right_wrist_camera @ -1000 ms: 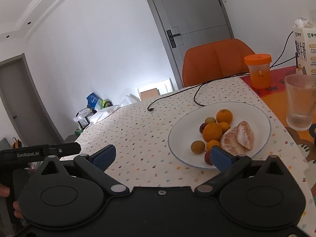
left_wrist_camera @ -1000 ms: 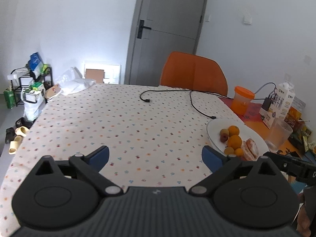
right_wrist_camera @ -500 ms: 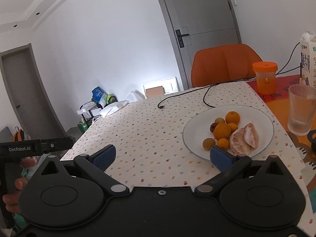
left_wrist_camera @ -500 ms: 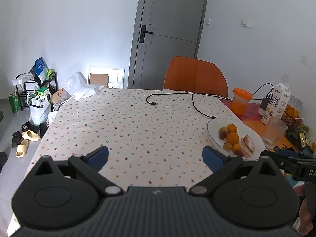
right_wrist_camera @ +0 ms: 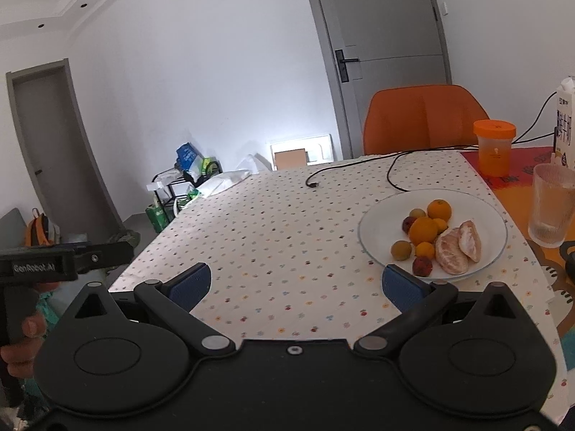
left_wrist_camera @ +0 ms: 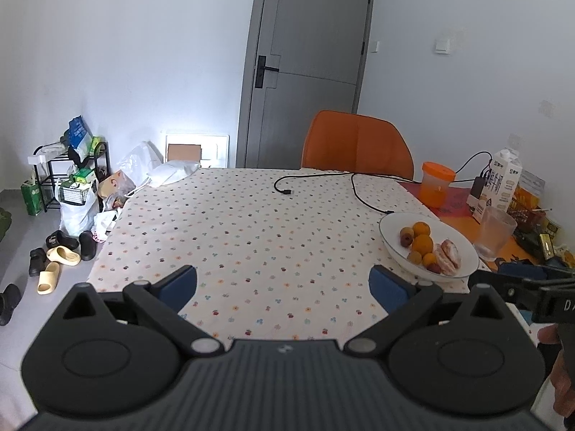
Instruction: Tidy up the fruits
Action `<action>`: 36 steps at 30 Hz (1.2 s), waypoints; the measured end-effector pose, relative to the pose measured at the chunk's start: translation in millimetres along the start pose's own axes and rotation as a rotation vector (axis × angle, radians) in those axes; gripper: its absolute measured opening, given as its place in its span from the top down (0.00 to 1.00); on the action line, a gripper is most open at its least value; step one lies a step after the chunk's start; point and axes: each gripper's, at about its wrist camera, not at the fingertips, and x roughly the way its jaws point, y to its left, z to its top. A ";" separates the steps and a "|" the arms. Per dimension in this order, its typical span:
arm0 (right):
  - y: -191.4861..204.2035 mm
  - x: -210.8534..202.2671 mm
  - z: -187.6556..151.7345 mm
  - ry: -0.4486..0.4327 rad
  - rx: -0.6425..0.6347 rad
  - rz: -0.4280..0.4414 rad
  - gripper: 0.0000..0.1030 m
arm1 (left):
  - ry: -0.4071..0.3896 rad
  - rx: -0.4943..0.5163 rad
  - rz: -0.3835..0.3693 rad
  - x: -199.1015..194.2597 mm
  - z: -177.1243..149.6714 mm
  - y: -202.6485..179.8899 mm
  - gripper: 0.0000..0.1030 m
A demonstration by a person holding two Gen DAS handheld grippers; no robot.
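Small oranges, brownish-red round fruits and peeled pomelo segments [right_wrist_camera: 458, 248] lie together on a white round plate [right_wrist_camera: 488, 208] on the dotted tabletop [right_wrist_camera: 287, 237]. Left gripper [left_wrist_camera: 284, 283] and right gripper [right_wrist_camera: 294, 285] hover back, fingers spread, empty. Sorted already or awaiting sorting: unclear.

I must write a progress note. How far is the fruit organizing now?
All fruit in view lies together on the white plate; none lies on the tablecloth. Left gripper and right gripper are open, holding nothing. This fits a finished job or one about to start.
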 end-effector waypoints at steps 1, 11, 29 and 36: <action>1.9 -0.9 -0.1 0.001 0.001 0.008 0.00 | -0.002 0.000 0.001 -1.2 -0.7 1.0 0.02; 12.1 -3.5 -1.4 0.015 -0.019 0.011 0.00 | -0.004 -0.005 0.012 -7.5 -3.3 8.9 0.00; 12.7 -1.7 -4.9 0.030 -0.033 0.008 0.00 | 0.018 0.020 0.022 -2.6 -9.4 9.4 0.00; 11.3 -0.1 -6.2 0.036 -0.028 0.006 0.00 | 0.020 0.016 0.026 -1.8 -9.2 11.0 0.00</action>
